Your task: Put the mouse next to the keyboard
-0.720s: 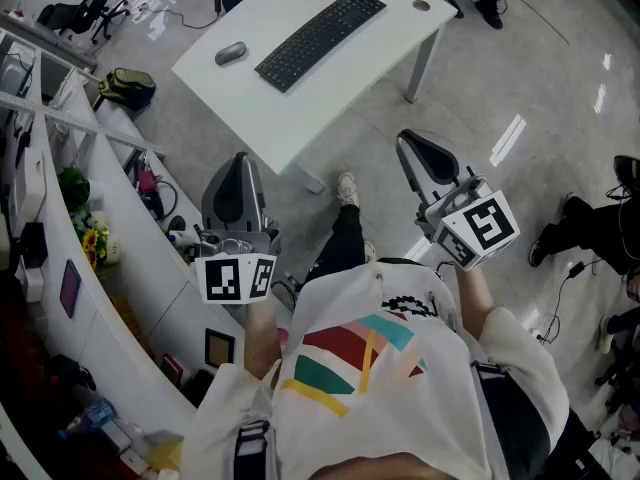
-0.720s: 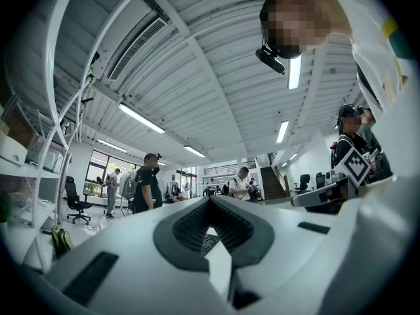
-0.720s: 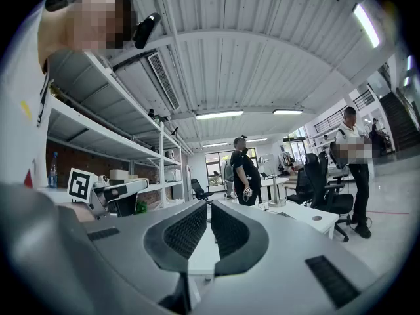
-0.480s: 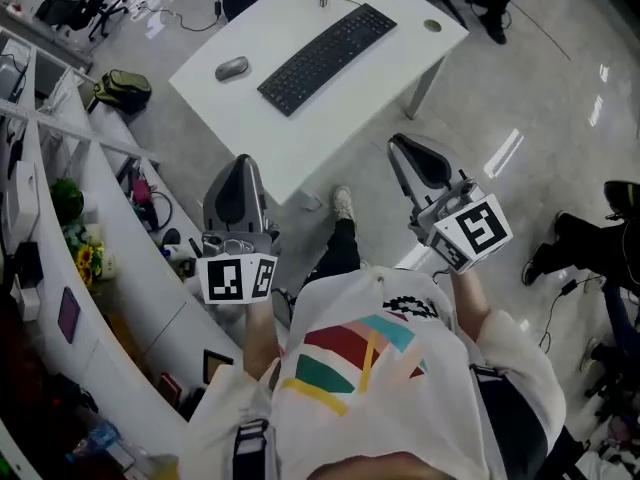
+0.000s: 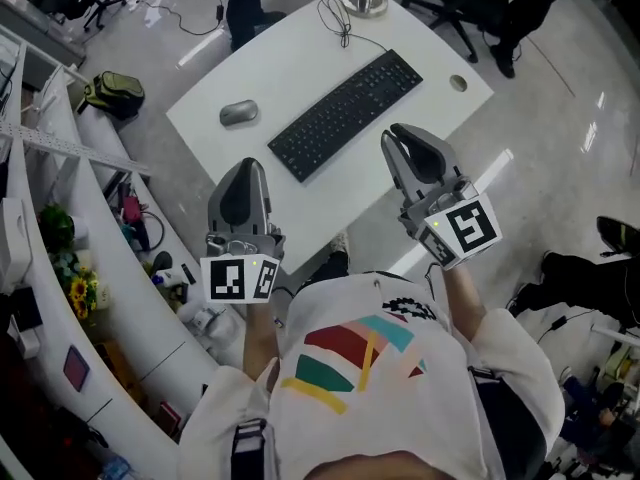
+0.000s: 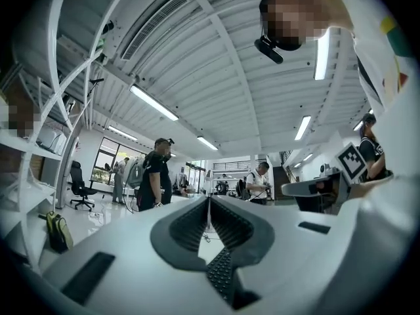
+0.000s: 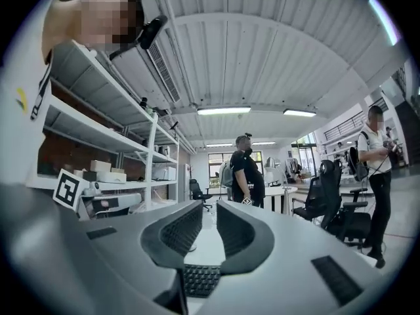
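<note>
Open-plan office floor, glossy and grey, surrounds a white rectangular desk point(image 5: 300, 63) in the head view. A black full-size keyboard point(image 5: 345, 115) lies across the middle of the desk. The small grey rounded mouse point(image 5: 238, 113) sits near the desk's left corner — apart from the keyboard's left end, not yet beside it. Both tools hover over the desk's near edge: the left gripper point(image 5: 247, 168) short of the mouse, the right gripper point(image 5: 405, 138) by the keyboard's near side.

Left gripper view: its ribbed pads are pressed together, pinching nothing.

Right gripper view: the jaws are drawn in to a sliver with nothing between them, and keyboard keys show below.

The mouse looks light and rigid, its plastic shell smooth and curved — likely slippery. A hold low across its two flanks, at the waist, seems safest.
</note>
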